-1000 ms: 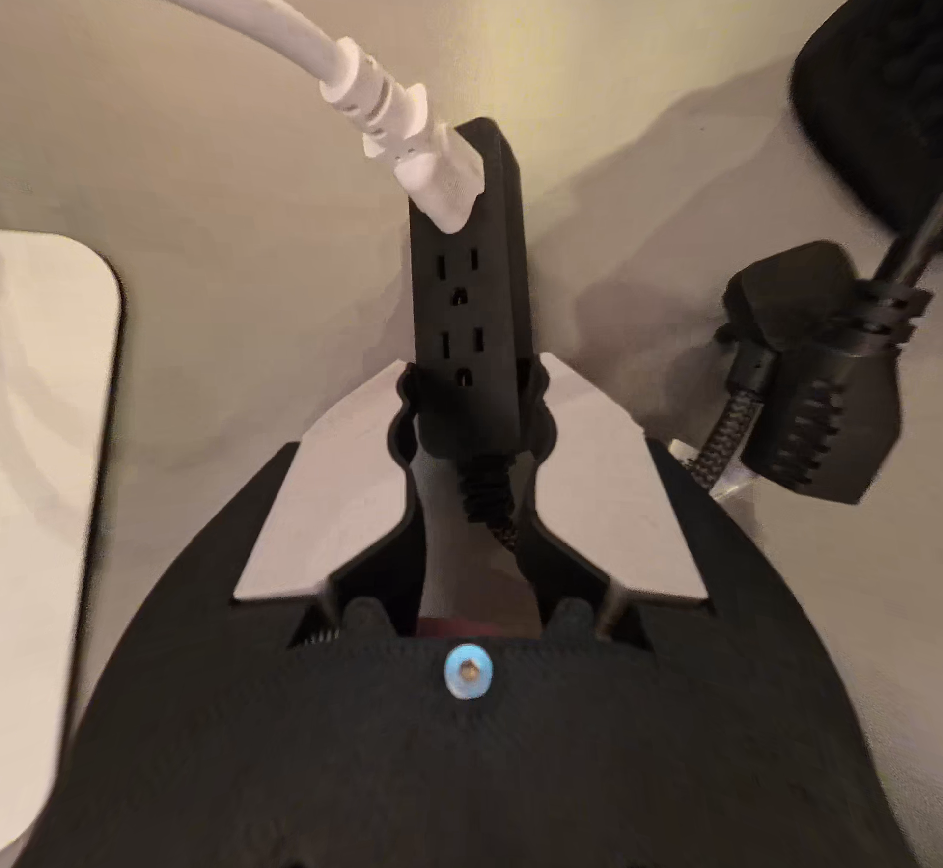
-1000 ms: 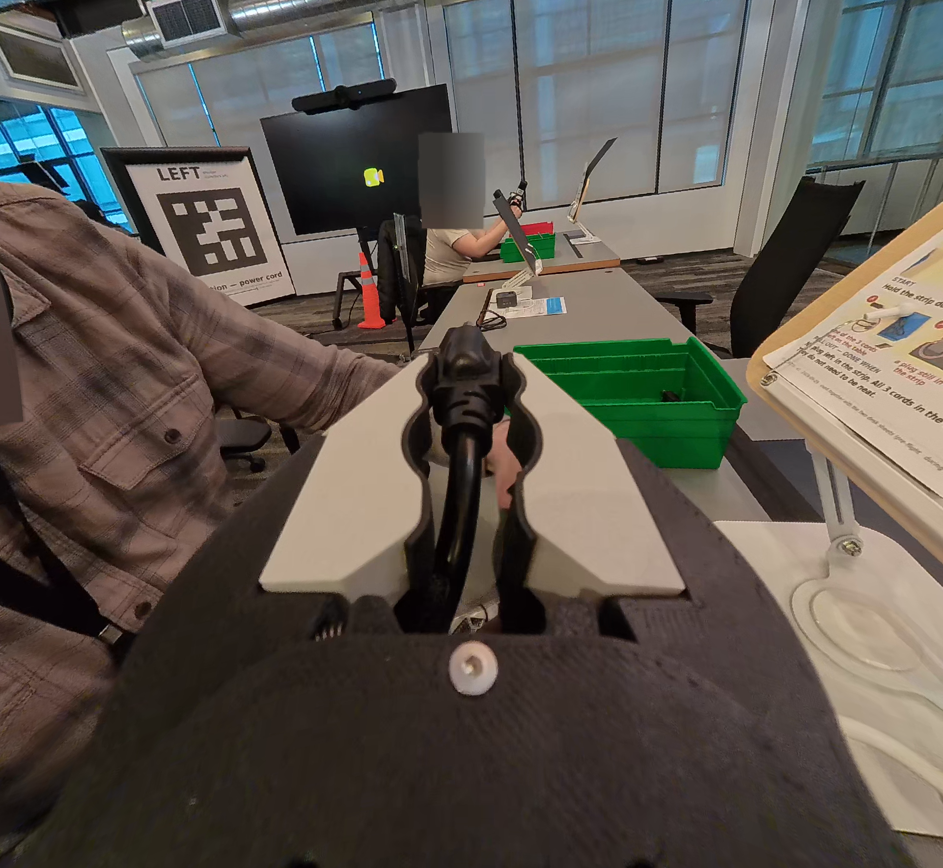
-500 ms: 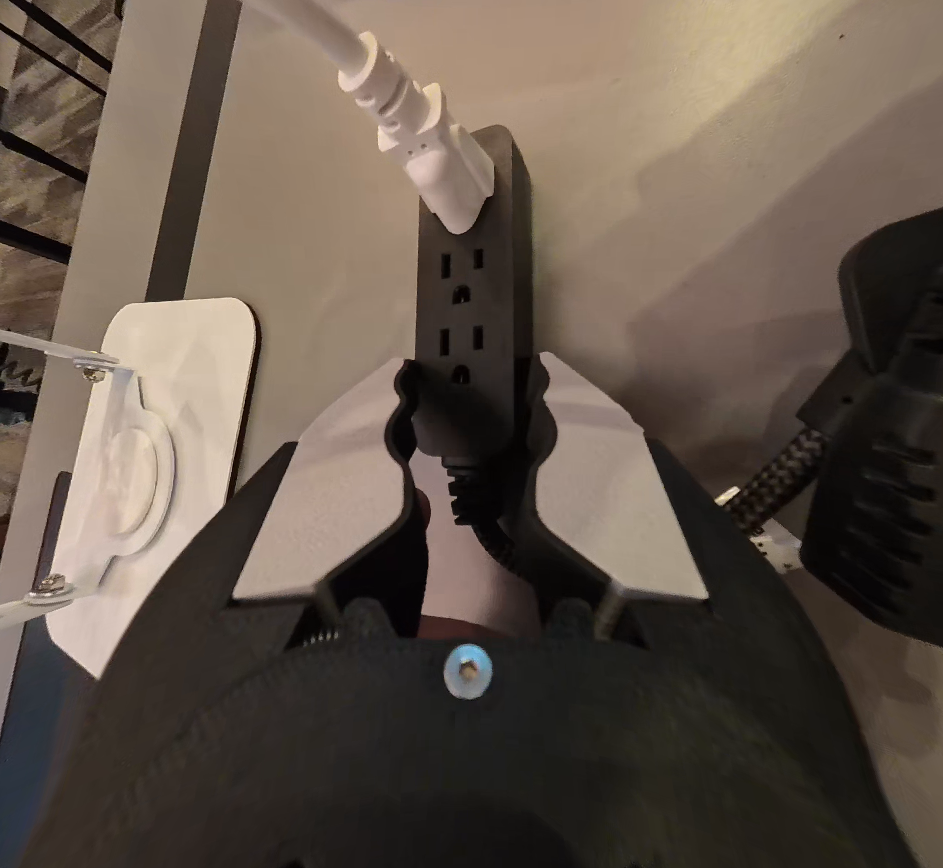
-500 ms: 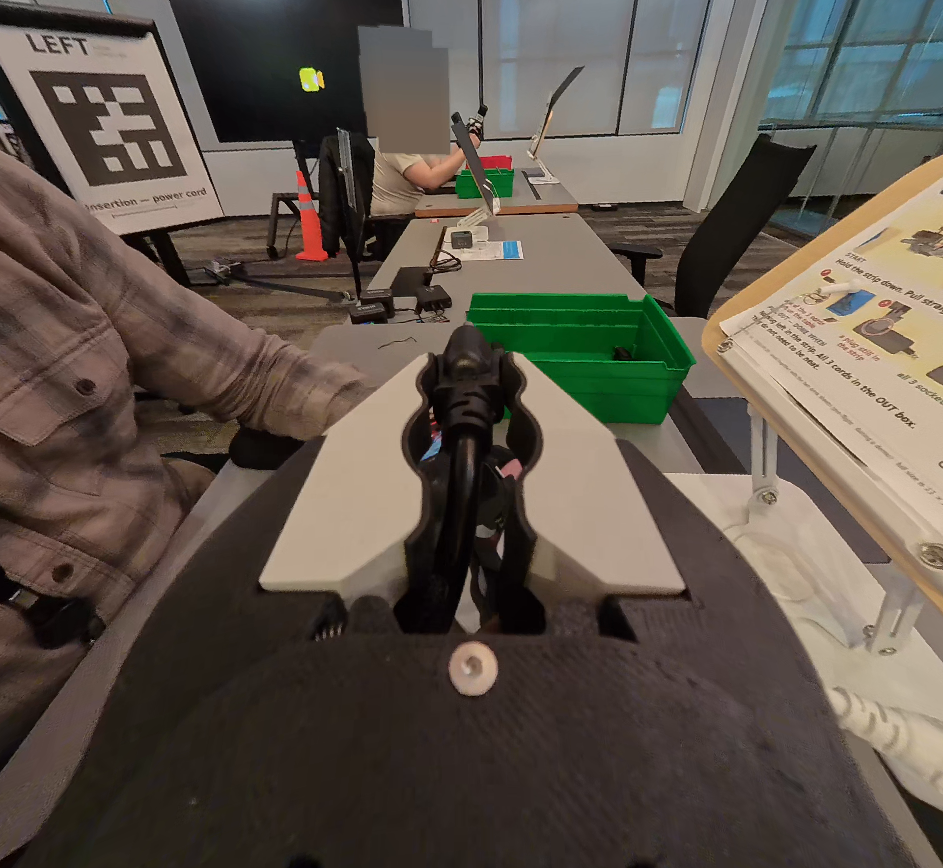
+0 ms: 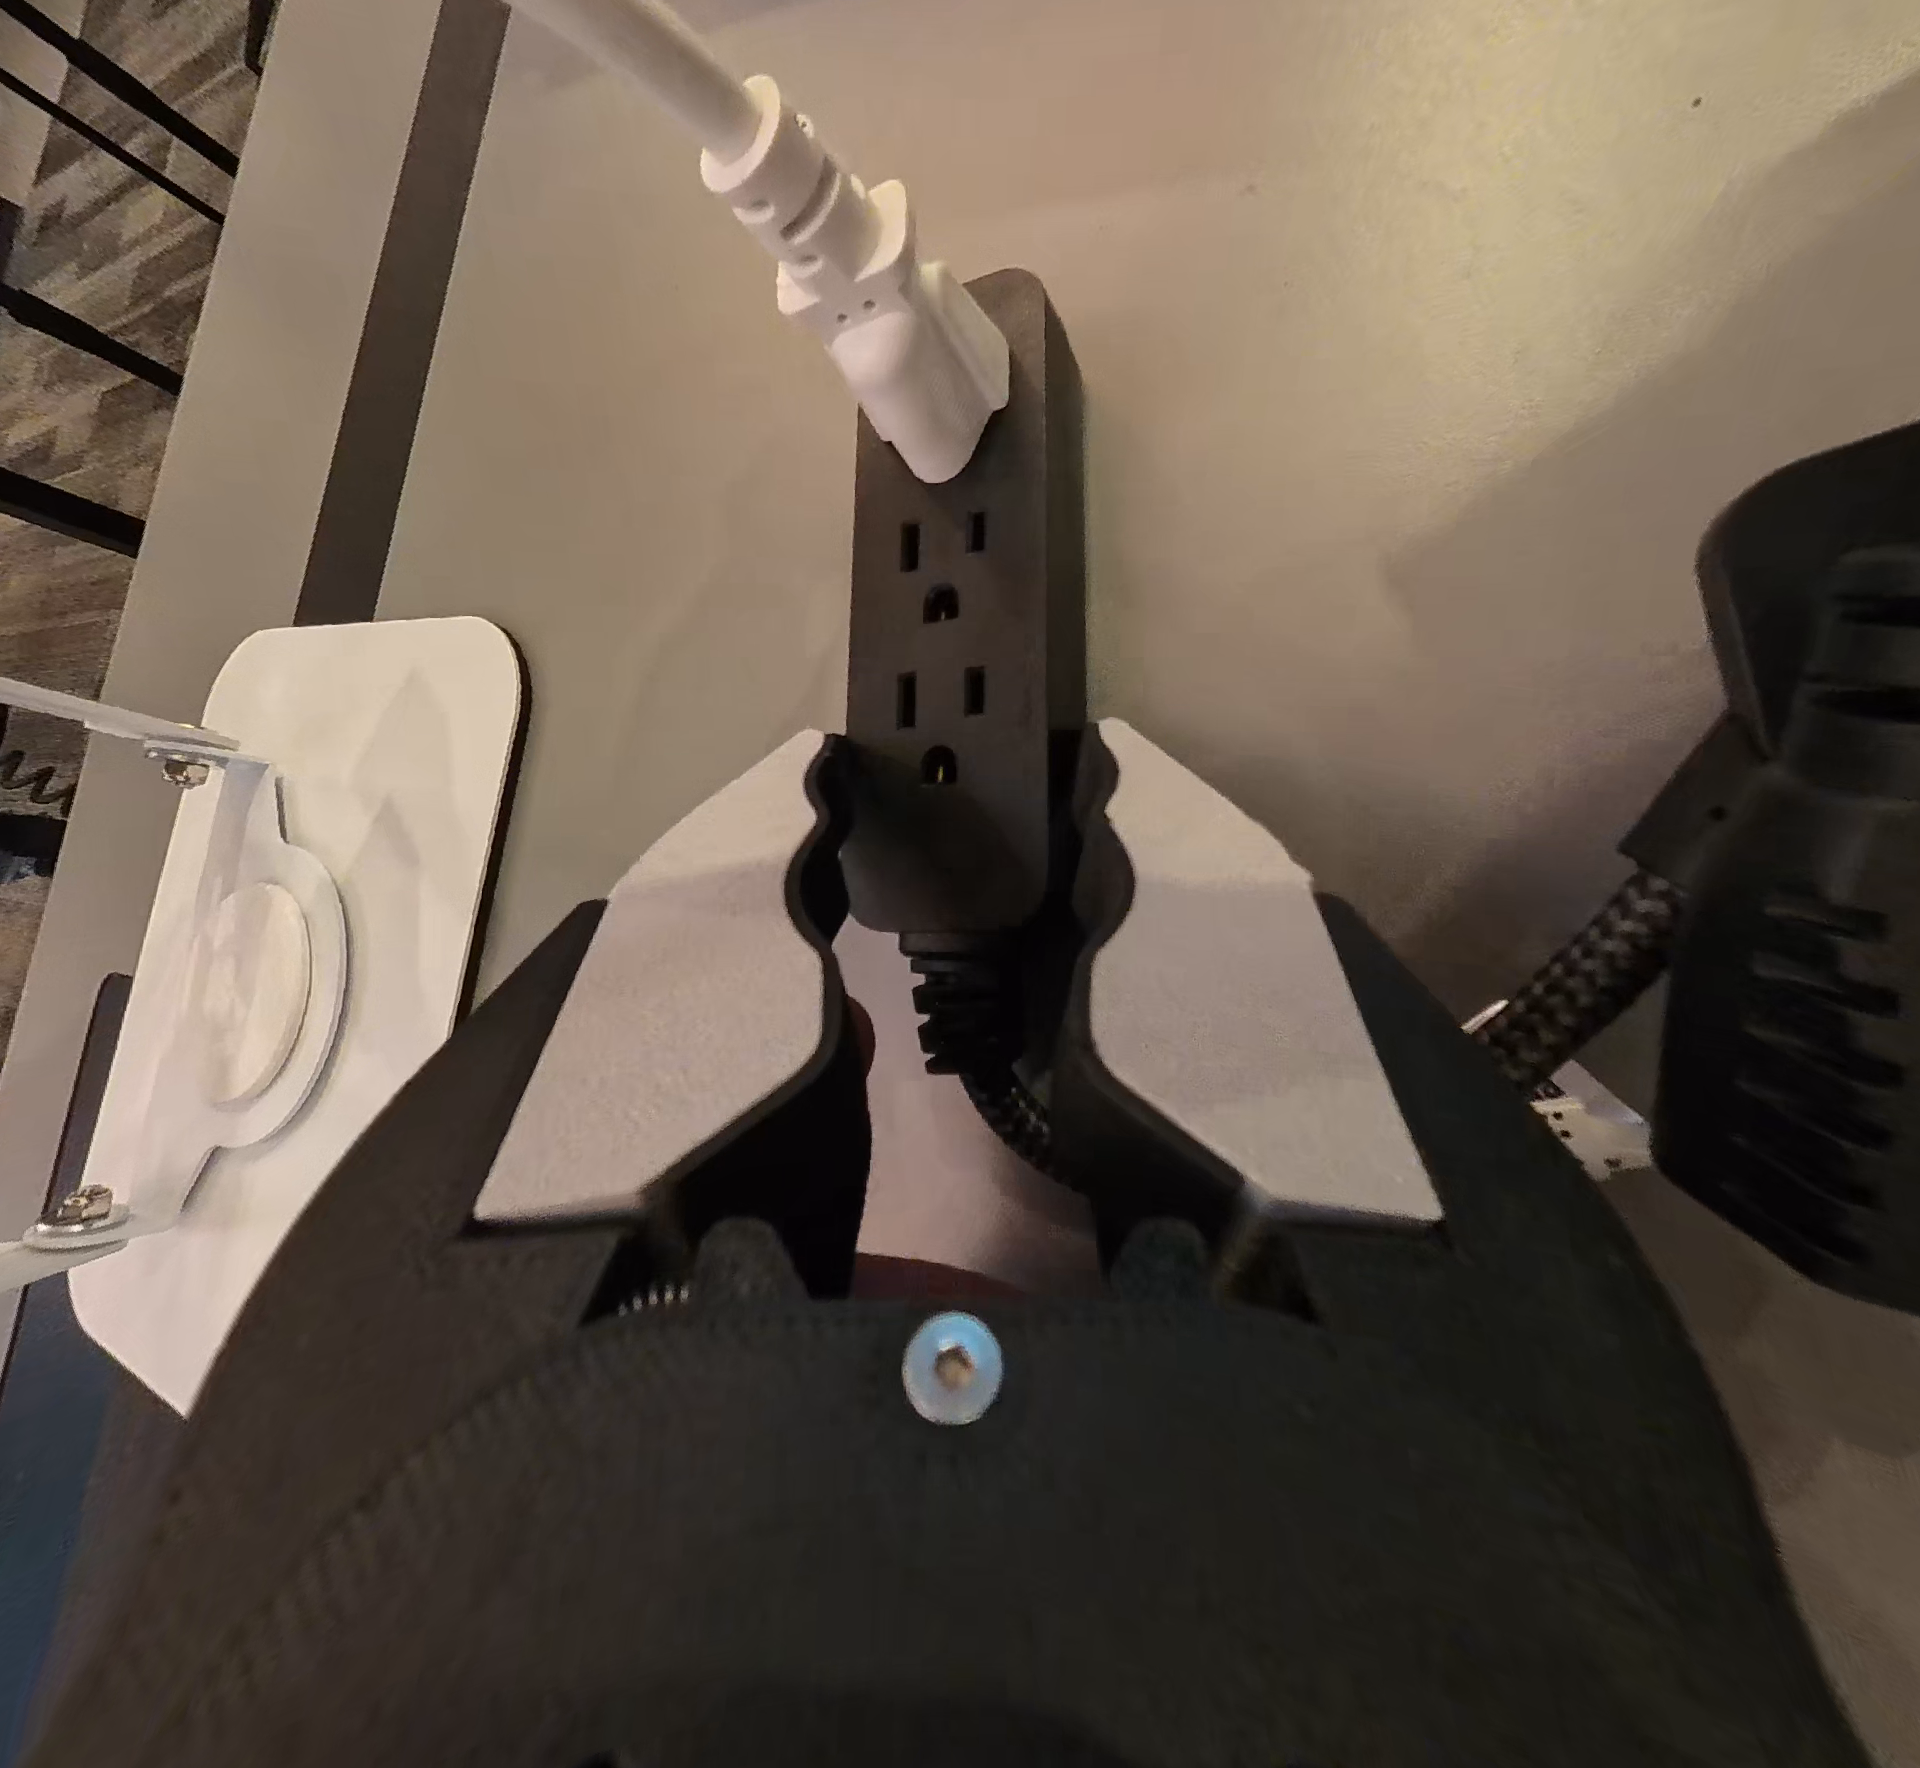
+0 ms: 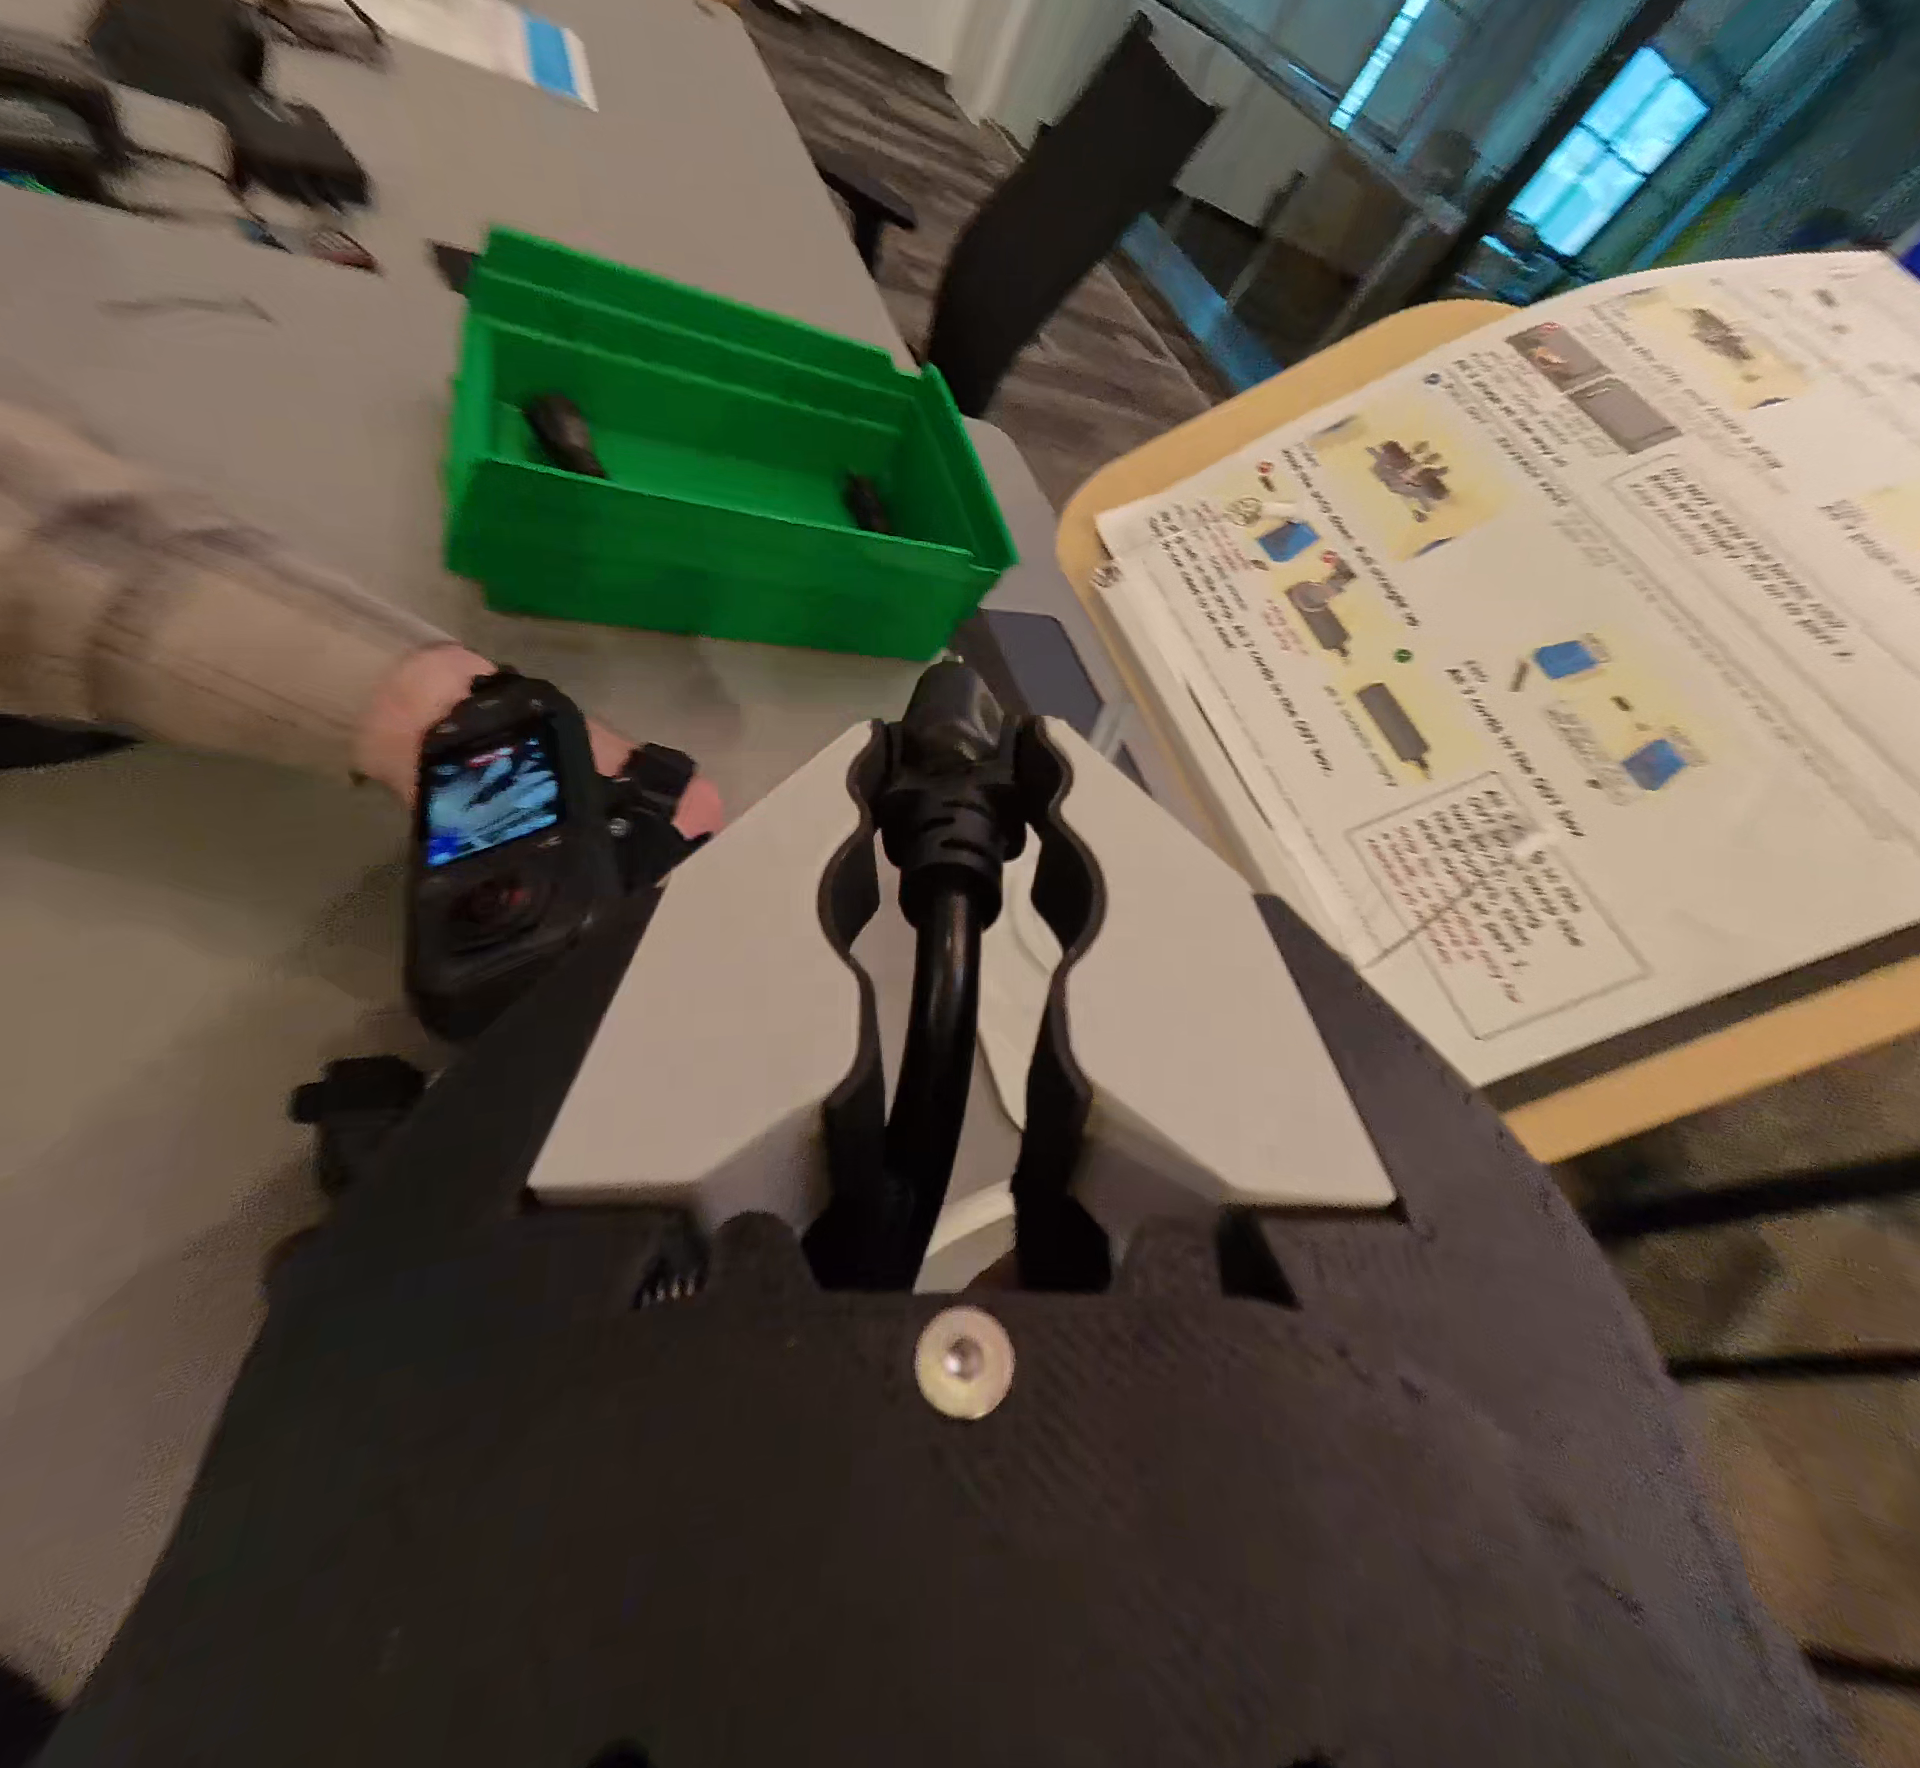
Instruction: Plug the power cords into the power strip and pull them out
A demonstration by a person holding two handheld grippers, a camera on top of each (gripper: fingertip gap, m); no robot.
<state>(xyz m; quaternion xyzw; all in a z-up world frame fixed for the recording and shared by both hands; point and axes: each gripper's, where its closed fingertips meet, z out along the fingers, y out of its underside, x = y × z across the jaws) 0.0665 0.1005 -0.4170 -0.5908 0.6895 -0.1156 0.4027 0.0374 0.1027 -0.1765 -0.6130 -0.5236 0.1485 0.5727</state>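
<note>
Left wrist view: the left gripper [image 5: 961,809] has its grey, black-lined fingers [image 5: 727,897] closed on the near, cord end of a black three-outlet power strip [image 5: 961,596], which lies lengthwise on the pale grey worktop [image 5: 1351,316]. A white moulded plug on a thick white cord [image 5: 894,357] sits in the farthest outlet; the middle and nearest outlets are free, the nearest partly between the fingertips. The strip's braided black cord [image 5: 1003,1105] runs back between the fingers. To the right, near the strip but apart from it, hangs the dark body of the right gripper [image 5: 1829,939], with bare worktop between them. To the left, a white plate with rounded corners [image 5: 384,845] lies by the worktop's left edge, beyond which patterned floor shows.

Right wrist view: the right gripper [image 6: 961,762] has its fingers [image 6: 1153,970] clamped on a black rubber plug with a ribbed collar and black cord [image 6: 951,762], held above the worktop [image 6: 260,887]. Ahead and left, a green plastic bin [image 6: 707,555] stands near the worktop's far right edge, holding two small dark items too blurred to identify. At the left, a sleeved hand [image 6: 416,721] holds the left gripper, whose rear camera with lit screen [image 6: 499,845] faces this view. At the right, a tilted wooden board with illustrated instruction sheets [image 6: 1558,679] stands close beside the fingers.
</note>
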